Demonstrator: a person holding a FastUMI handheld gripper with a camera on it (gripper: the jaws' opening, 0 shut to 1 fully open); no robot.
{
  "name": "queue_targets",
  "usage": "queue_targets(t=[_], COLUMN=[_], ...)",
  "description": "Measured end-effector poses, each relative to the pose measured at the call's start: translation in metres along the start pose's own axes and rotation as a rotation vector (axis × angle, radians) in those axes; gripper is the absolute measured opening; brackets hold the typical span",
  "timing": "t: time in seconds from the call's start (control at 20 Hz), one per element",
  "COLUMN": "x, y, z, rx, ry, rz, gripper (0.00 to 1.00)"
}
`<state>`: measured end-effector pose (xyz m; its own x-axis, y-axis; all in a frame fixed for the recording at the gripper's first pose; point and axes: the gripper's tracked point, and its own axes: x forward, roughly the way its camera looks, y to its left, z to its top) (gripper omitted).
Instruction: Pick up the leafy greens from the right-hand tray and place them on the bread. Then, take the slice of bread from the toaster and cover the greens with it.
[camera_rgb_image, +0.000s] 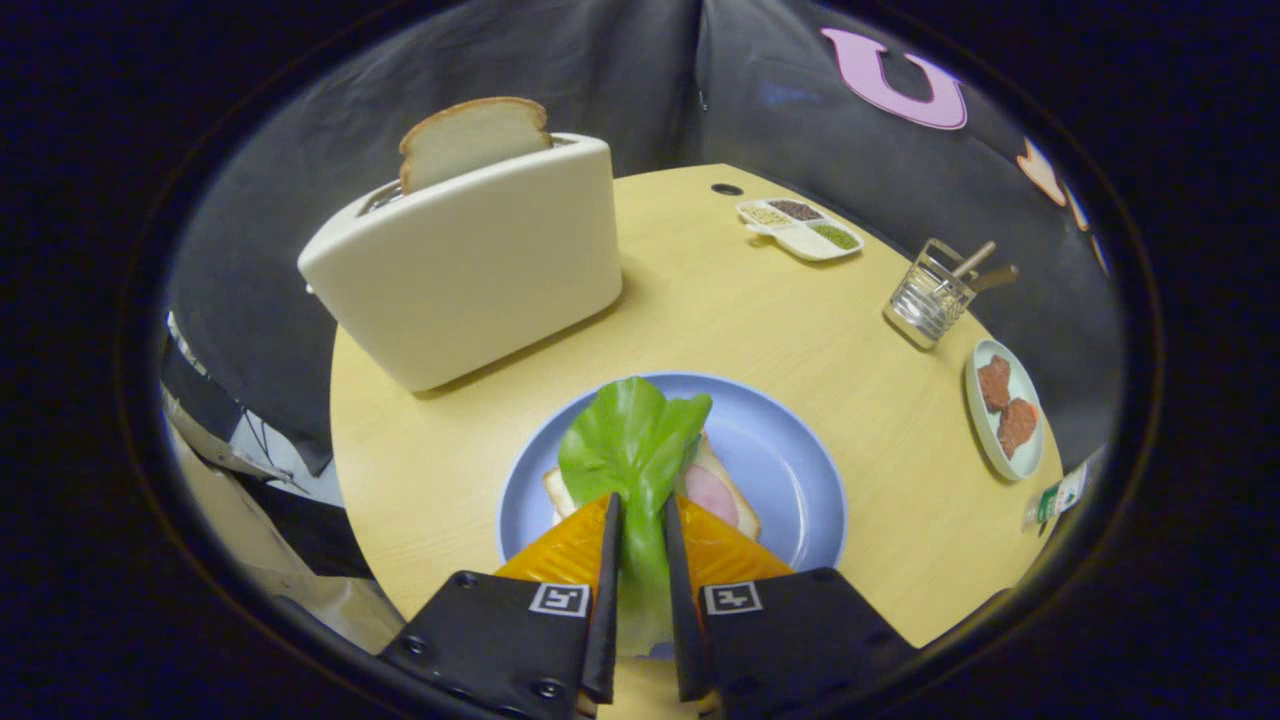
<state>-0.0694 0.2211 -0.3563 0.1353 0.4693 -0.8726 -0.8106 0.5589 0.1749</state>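
Observation:
My gripper (640, 515) is shut on a green leaf (630, 445), whose stem runs back between the two fingers while its broad end fans out ahead of them. Under the leaf, a slice of bread (740, 505) topped with a pink slice of ham (712, 492) lies on a blue plate (780, 450). The leaf hangs over the bread; I cannot tell whether it touches. Beyond the plate, to the left, stands a cream toaster (470, 270) with a slice of bread (472, 138) sticking up out of its slot.
On the round wooden table (720, 300), a divided white dish of seeds (800, 228) sits at the far side. A glass holder with utensils (935, 295) and a pale plate with meat pieces (1003, 408) are to the right. The table edge drops off on the left.

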Motion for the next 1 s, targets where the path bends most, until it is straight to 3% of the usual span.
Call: queue_targets(t=[0.1, 0.15, 0.5, 1.0], x=[0.002, 0.002, -0.014, -0.075], y=[-0.002, -0.003, 0.0, 0.028], z=[-0.001, -0.001, 0.008, 0.091], rx=[0.012, 0.019, 0.05, 0.14], ry=[0.013, 0.016, 0.01, -0.086], rz=[-0.008, -0.013, -0.039, -0.056], gripper=[0.34, 0.45, 0.93, 0.94])
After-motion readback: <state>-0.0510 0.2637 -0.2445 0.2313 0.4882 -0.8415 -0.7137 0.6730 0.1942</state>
